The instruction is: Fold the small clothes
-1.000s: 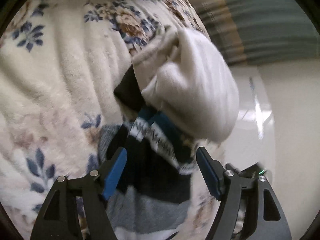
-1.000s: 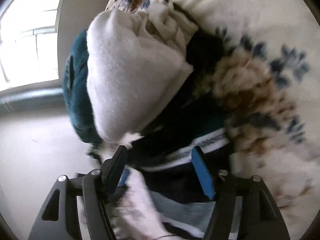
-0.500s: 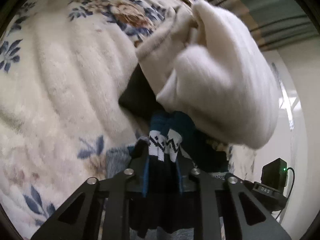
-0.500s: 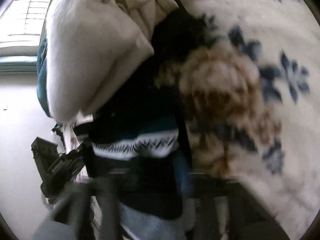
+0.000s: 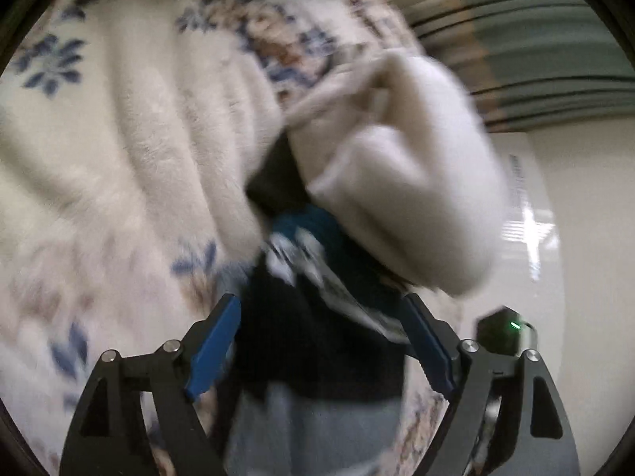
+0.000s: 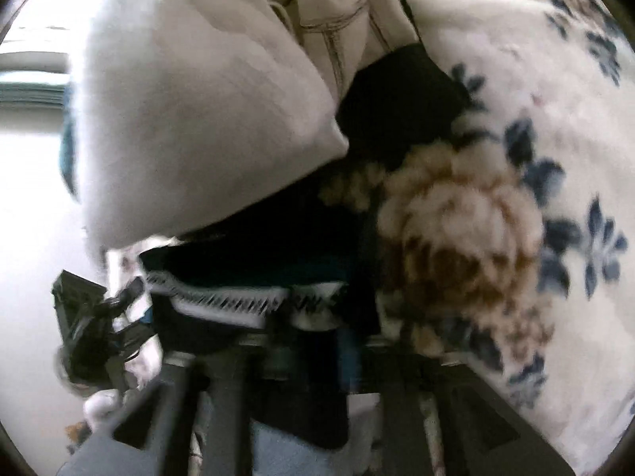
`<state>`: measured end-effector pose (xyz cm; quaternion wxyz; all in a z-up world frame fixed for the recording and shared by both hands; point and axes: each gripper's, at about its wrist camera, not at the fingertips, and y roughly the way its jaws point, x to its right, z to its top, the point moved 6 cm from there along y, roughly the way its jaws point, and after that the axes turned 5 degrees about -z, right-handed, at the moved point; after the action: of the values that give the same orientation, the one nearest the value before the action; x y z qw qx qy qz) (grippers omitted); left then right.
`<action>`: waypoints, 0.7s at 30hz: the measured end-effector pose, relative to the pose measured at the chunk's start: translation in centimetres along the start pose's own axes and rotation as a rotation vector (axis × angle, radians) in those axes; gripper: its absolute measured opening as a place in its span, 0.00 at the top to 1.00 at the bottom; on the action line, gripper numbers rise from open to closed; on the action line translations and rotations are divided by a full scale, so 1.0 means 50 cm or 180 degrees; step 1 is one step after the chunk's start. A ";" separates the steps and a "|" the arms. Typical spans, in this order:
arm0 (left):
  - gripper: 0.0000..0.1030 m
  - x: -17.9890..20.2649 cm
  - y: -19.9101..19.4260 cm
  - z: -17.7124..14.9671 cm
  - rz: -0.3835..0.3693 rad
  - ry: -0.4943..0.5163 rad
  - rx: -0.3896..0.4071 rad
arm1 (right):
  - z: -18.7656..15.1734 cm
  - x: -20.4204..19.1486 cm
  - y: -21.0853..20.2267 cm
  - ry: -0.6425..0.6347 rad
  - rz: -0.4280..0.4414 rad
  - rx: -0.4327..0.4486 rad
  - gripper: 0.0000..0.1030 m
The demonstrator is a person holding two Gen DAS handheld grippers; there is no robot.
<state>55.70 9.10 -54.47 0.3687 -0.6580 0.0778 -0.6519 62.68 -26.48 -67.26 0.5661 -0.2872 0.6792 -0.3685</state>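
Note:
A dark patterned knit garment (image 5: pixel 317 333), black and teal with a white zigzag band and a grey end, lies on a floral fleece blanket (image 5: pixel 119 150). My left gripper (image 5: pixel 321 341) is open, its blue pads on either side of the garment. In the right wrist view the same garment (image 6: pixel 246 289) runs between my blurred right gripper (image 6: pixel 301 353), which looks shut on its black part. A folded white fleece garment (image 5: pixel 405 182) lies just beyond, also in the right wrist view (image 6: pixel 190 119).
A cream stitched garment (image 6: pixel 337 20) and a black cloth (image 6: pixel 397 99) sit by the white fleece. A teal cloth (image 6: pixel 67 146) lies behind it. The bed edge, white floor (image 5: pixel 587 277) and green curtain (image 5: pixel 535 59) lie to the right. The left gripper (image 6: pixel 95 325) shows at the right view's lower left.
My left gripper was open, shut on the patterned garment half a second ago, and is open again. My right gripper closed on the garment and stays blurred in motion.

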 end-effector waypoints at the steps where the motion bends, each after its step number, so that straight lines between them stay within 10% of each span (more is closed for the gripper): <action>1: 0.19 0.009 -0.035 -0.033 -0.0051 0.0026 0.0020 | -0.014 0.005 -0.010 -0.0007 0.0069 -0.0030 0.31; 12: 0.12 -0.069 -0.130 -0.419 -0.0199 -0.1019 0.0330 | -0.160 0.085 0.005 -0.0204 0.0369 -0.0695 0.04; 21: 0.12 -0.121 0.053 -0.376 -0.0455 -0.1502 0.0794 | -0.069 0.045 0.135 -0.0362 0.0845 -0.0992 0.02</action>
<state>38.66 3.49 -63.16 0.4079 -0.7450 -0.1378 -0.5095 59.06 -23.89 -73.78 0.5958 -0.2996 0.7268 -0.1644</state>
